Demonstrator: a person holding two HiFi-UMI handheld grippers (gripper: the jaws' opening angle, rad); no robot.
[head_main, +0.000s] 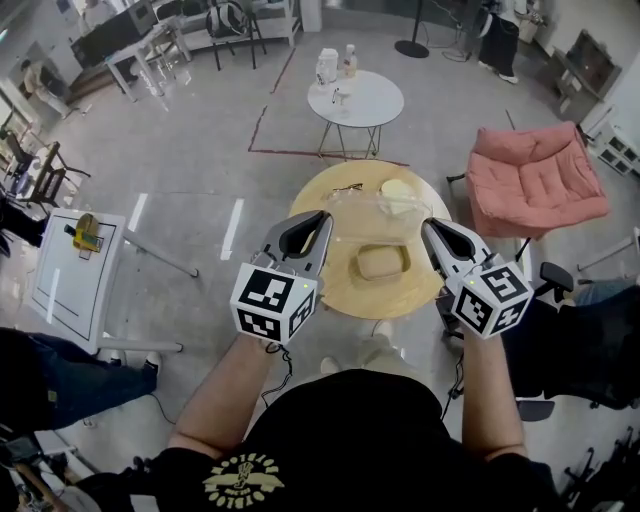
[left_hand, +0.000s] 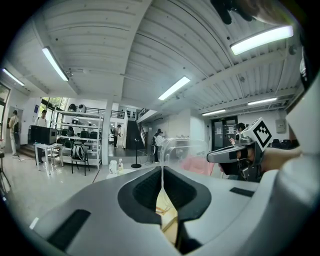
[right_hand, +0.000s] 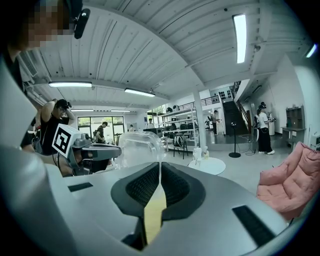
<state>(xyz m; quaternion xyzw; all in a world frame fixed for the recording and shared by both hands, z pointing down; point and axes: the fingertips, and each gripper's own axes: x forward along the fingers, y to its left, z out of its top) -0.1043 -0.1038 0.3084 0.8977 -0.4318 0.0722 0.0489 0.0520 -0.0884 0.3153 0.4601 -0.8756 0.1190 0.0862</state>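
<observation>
left gripper (head_main: 322, 218), right gripper (head_main: 430, 226): fingers clamped on clear lid (head_main: 376, 222) ends | long axis left-right | over round table (head_main: 338, 292)

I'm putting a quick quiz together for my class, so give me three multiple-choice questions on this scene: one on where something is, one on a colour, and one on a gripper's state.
1. Where is the pink armchair?
A) right of the round wooden table
B) left of it
C) on it

2. What colour is the small round table farther off?
A) black
B) white
C) red

3. What state is the left gripper in?
A) wide open
B) shut on the clear plastic lid
C) lying on the floor

Answers:
1. A, the head view shows the armchair on that side.
2. B, its top is white.
3. B, its jaws pinch the lid's edge.
</observation>
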